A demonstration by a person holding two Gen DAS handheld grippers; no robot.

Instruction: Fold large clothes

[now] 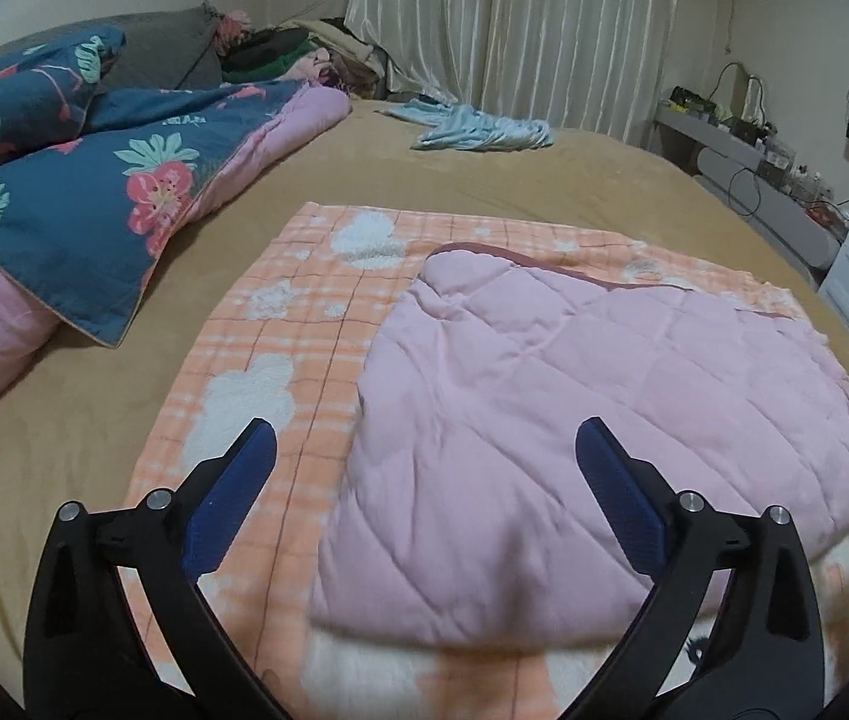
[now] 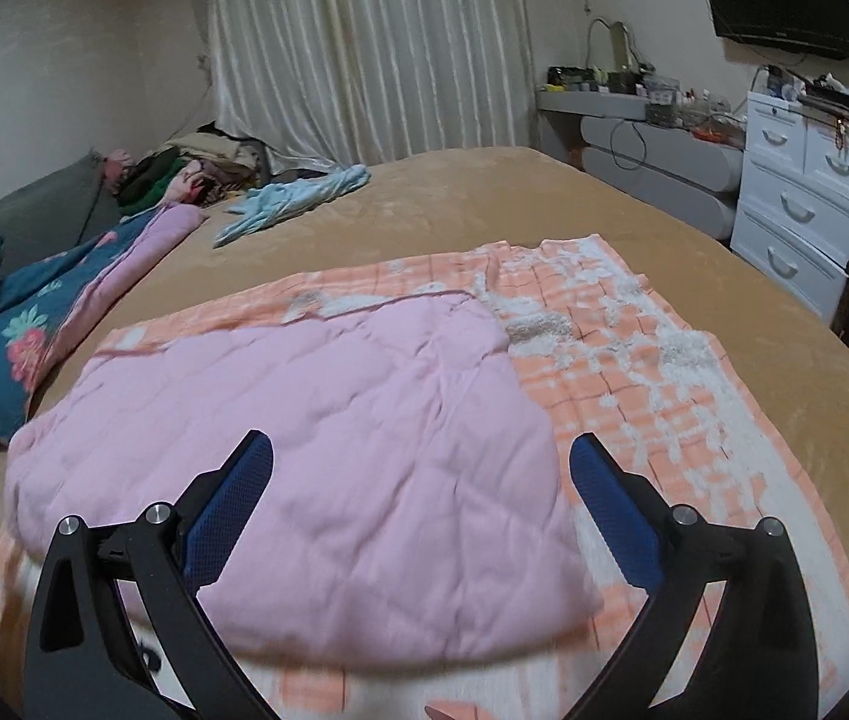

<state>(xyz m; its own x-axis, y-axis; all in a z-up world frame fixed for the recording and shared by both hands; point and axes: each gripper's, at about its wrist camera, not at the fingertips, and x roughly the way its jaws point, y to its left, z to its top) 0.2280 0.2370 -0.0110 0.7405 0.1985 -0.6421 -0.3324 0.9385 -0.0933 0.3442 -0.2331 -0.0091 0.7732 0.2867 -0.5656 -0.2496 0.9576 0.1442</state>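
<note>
An orange-and-white checked fleece garment (image 1: 280,324) (image 2: 634,360) lies flat on the tan bed. Part of it is folded over, so its pink quilted lining (image 1: 574,420) (image 2: 334,420) faces up in the middle. My left gripper (image 1: 424,450) hovers above the lining's left edge, its blue pads (image 1: 232,504) wide apart with nothing between them. My right gripper (image 2: 421,450) hangs over the lining's near right part, also open and empty. Neither gripper touches the cloth.
A blue floral quilt with pink backing (image 1: 82,204) (image 2: 16,324) is bunched at the left of the bed (image 1: 454,180). A light blue garment (image 1: 478,132) (image 2: 292,198) lies at the far side. A white drawer unit (image 2: 802,198) and grey shelf stand right of the bed.
</note>
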